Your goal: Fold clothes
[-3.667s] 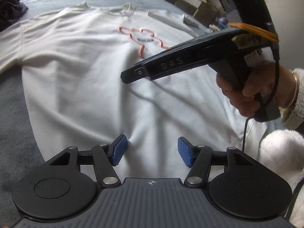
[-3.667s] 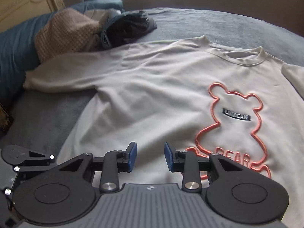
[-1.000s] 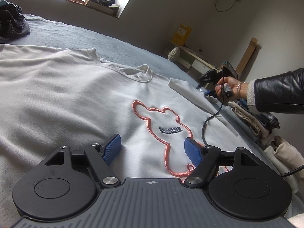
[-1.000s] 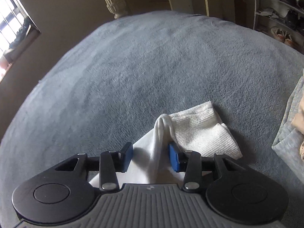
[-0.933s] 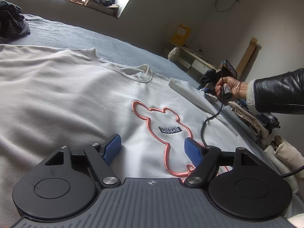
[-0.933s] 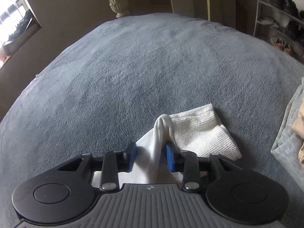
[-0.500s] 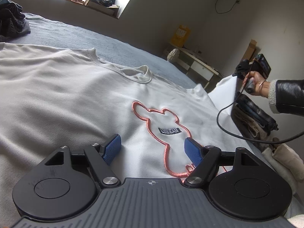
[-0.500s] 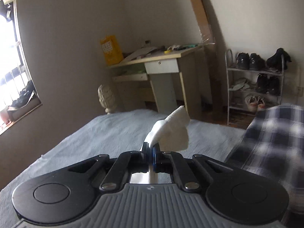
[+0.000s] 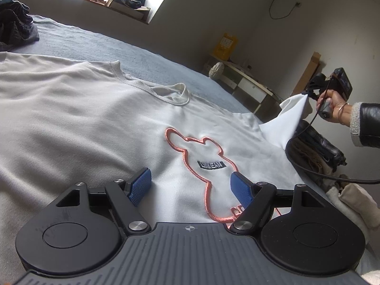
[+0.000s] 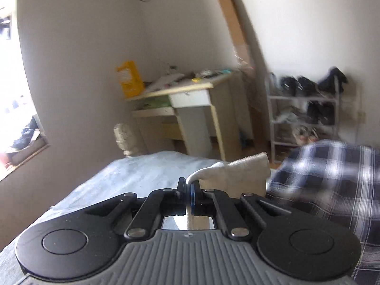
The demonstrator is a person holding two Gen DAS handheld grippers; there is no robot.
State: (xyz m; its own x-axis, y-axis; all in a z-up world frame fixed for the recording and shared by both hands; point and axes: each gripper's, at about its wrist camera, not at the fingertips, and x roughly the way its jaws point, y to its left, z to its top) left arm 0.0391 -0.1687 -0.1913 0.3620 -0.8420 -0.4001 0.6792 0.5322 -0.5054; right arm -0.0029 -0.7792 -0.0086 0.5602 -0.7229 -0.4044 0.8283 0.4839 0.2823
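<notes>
A white sweatshirt with an orange bear outline lies face up on the grey bed. My left gripper is open and empty, low over the chest print. My right gripper is shut on the sweatshirt's sleeve near its ribbed cuff. In the left wrist view the right gripper holds that sleeve lifted above the bed at the right edge.
A grey bed cover lies under the shirt. Dark clothes sit at the far left. Folded clothes and a dark bag lie at the right bed edge. A desk, a shoe rack and plaid fabric lie ahead of the right gripper.
My right gripper closed on the sleeve near its cuff and lifted it off the bed, up and to the right. My left gripper stayed open over the bear print.
</notes>
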